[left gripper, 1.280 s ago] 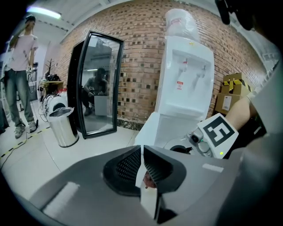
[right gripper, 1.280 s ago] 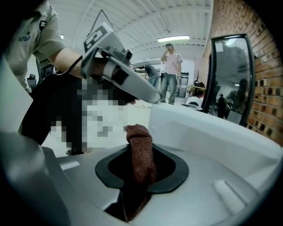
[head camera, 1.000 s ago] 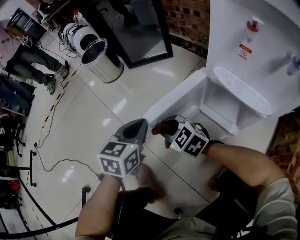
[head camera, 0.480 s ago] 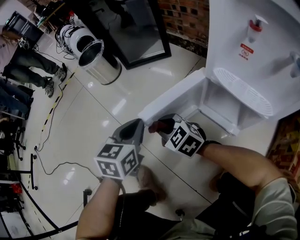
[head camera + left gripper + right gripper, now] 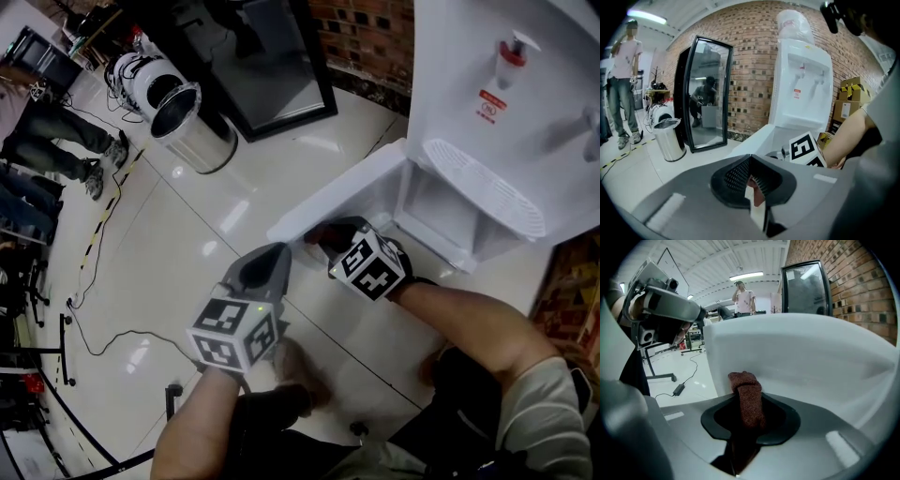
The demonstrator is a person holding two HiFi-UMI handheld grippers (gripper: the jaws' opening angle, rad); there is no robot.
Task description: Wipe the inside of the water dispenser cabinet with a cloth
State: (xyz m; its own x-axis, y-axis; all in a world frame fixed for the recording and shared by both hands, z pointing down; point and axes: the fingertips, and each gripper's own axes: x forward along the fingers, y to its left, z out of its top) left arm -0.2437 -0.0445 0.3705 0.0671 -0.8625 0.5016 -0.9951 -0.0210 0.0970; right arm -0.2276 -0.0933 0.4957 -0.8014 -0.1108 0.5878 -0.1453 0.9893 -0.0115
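The white water dispenser point(image 5: 450, 84) stands at two o'clock in the head view, in front of a brick wall point(image 5: 375, 37). Its lower cabinet point(image 5: 441, 202) is open, and the cabinet door point(image 5: 342, 192) reaches out from it toward eight o'clock over the glossy tiled floor point(image 5: 187, 244).

The right claw point(image 5: 328, 234) sits at the door's outer end, just past the centre of that view, with its marker cube toward four o'clock. It grips a reddish-brown cloth point(image 5: 746, 392). In the right gripper view the cloth stands upright between the jaws, with its folded top poking out beyond them. The door's white panel fills the view from twelve to four o'clock behind it. The top of the cloth is right at that panel, but I cannot tell if it presses on it. The cloth is outside the cabinet, at the door.

The left claw point(image 5: 267, 267) is just beside the right one, toward seven o'clock. Its jaws are closed together on nothing, and they point toward the door's end.

A steel bin point(image 5: 192, 122) stands at ten o'clock, well apart from the dispenser. A black-framed mirror point(image 5: 272, 66) leans at twelve o'clock. A cable point(image 5: 103, 328) trails over the floor at eight o'clock.
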